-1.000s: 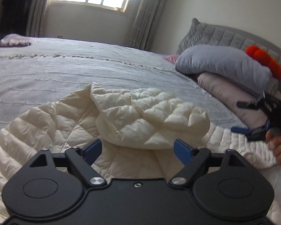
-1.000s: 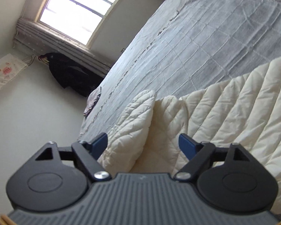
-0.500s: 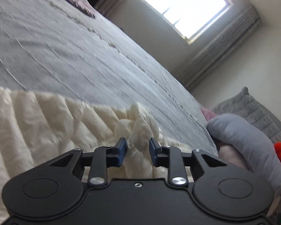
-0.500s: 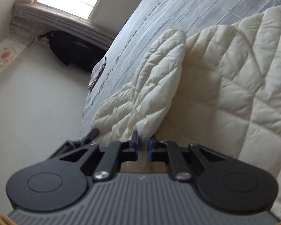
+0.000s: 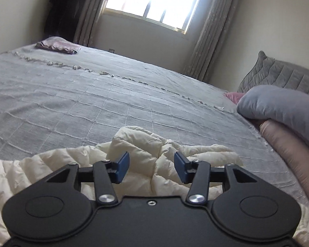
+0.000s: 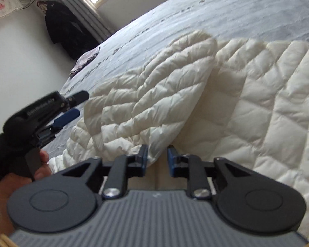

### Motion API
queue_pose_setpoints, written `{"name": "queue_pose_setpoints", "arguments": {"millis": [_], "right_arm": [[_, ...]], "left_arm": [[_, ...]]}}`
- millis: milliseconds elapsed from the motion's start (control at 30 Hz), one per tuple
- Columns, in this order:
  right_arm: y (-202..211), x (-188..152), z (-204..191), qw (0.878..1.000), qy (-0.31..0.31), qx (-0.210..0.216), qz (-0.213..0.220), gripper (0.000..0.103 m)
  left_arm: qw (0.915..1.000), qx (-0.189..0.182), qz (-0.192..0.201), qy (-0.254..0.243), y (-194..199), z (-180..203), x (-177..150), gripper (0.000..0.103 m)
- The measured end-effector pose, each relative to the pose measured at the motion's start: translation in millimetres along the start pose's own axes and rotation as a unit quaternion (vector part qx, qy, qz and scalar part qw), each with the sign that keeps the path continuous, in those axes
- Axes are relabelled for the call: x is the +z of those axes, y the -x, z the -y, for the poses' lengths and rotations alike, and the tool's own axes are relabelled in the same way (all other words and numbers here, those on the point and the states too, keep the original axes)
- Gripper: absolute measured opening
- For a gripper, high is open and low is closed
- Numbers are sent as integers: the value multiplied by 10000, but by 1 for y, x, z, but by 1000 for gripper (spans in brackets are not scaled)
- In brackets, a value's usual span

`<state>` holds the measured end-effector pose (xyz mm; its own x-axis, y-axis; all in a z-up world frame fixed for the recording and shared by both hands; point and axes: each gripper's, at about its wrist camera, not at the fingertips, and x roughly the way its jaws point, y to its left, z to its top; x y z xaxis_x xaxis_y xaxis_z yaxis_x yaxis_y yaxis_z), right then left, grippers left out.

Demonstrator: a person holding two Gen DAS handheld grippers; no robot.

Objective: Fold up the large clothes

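A cream quilted jacket is spread on a grey bed, one sleeve laid over the body as a fold. The left tool is held released above bunched fabric. The right tool is parted at the sleeve's edge, gripping nothing, apparently ready for another fold.

The left gripper is level, its blue fingers spread wide apart with nothing pinched. The right gripper has its fingers parted by a narrow gap. A bare hand grips the left gripper's handle.
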<state>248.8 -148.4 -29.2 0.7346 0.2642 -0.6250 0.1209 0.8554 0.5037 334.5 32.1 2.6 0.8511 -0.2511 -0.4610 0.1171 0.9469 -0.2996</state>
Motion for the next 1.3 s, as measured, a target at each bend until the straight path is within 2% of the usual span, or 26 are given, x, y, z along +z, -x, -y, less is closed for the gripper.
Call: {"name": "queue_pose_setpoints", "arguments": {"millis": [133, 267, 300, 333, 367, 467, 533, 633, 733, 767, 833, 900, 1000, 1067, 1133, 1200, 1300], "right_arm": [[22, 22, -3, 9966, 272, -342, 697, 42], [7, 42, 1, 9916, 574, -589, 998, 42], [-4, 44, 2, 9902, 679, -660, 1024, 40], [-13, 45, 7, 9888, 775, -774, 1012, 28], [-26, 45, 10, 9879, 829, -899, 953, 23], [-61, 34, 30, 9884, 771, -1186, 554, 17], [-63, 26, 34, 9878, 827, -1123, 686, 17], [-47, 26, 32, 9899, 686, -1087, 598, 19], [-14, 29, 41, 9944, 169, -826, 643, 23], [0, 28, 43, 9939, 43, -854, 690, 25], [27, 24, 49, 9912, -161, -1032, 809, 36], [52, 17, 58, 9876, -382, -1238, 884, 46], [82, 6, 71, 9833, -564, -1452, 936, 56], [101, -2, 79, 9788, -653, -1645, 1032, 64], [118, -8, 89, 9727, -755, -1851, 1179, 82], [131, -15, 99, 9660, -843, -2045, 1336, 92], [146, -24, 120, 9583, -869, -2278, 1490, 99]], "left_arm": [[9988, 310, -24, -382, -21, 6, -4, 48], [9965, 493, -189, -641, -42, 2, -18, 48], [9956, 568, -226, -714, -45, 0, -23, 49], [9941, 669, -273, -804, -49, -2, -29, 51], [9925, 751, -331, -903, -54, -6, -34, 51], [9934, 742, -469, -744, -62, -23, -42, 52], [9942, 701, -501, -647, -63, -27, -42, 52], [9936, 774, -493, -657, -51, -20, -37, 54], [9953, 691, -511, -452, -20, -18, -32, 65], [9953, 690, -549, -403, -7, -16, -31, 71], [9946, 754, -669, -232, 19, -15, -30, 78], [9932, 778, -869, -66, 43, -15, -32, 91], [9921, 796, -972, 45, 78, -16, -38, 99], [9911, 891, -993, 16, 99, -15, -44, 103], [9892, 1010, -1063, -42, 114, -17, -48, 103], [9881, 1084, -1086, -121, 123, -18, -54, 103], [9883, 1170, -934, -301, 131, -20, -68, 103]]}}
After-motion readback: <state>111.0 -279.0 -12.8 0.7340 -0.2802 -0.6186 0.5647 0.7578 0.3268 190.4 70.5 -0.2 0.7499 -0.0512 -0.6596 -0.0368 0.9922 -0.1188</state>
